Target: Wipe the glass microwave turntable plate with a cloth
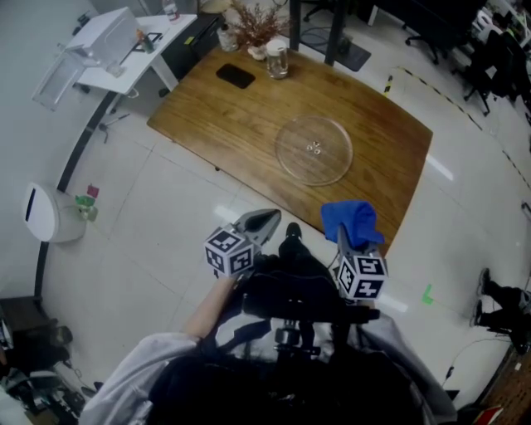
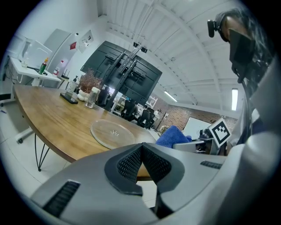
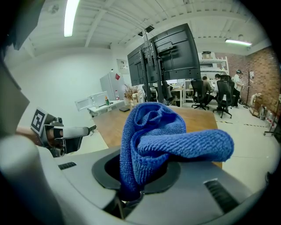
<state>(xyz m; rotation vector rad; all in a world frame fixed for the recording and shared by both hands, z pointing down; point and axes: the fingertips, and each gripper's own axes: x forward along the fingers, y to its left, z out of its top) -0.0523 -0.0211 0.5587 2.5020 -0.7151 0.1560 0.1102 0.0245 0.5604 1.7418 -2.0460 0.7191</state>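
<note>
The clear glass turntable plate (image 1: 314, 149) lies flat on the wooden table (image 1: 232, 116), toward its near right part; it also shows in the left gripper view as the plate (image 2: 112, 133). My right gripper (image 1: 344, 236) is shut on a bunched blue cloth (image 1: 349, 221), held in the air just off the table's near edge. In the right gripper view the cloth (image 3: 153, 140) fills the jaws. My left gripper (image 1: 264, 220) hangs beside it over the floor, shut with nothing between its pads (image 2: 131, 165).
At the table's far end stand a glass jar (image 1: 277, 60), a dried flower arrangement (image 1: 255, 25) and a flat black object (image 1: 236, 76). A white side desk (image 1: 124, 50) stands at the left, a white bin (image 1: 46, 214) on the tiled floor.
</note>
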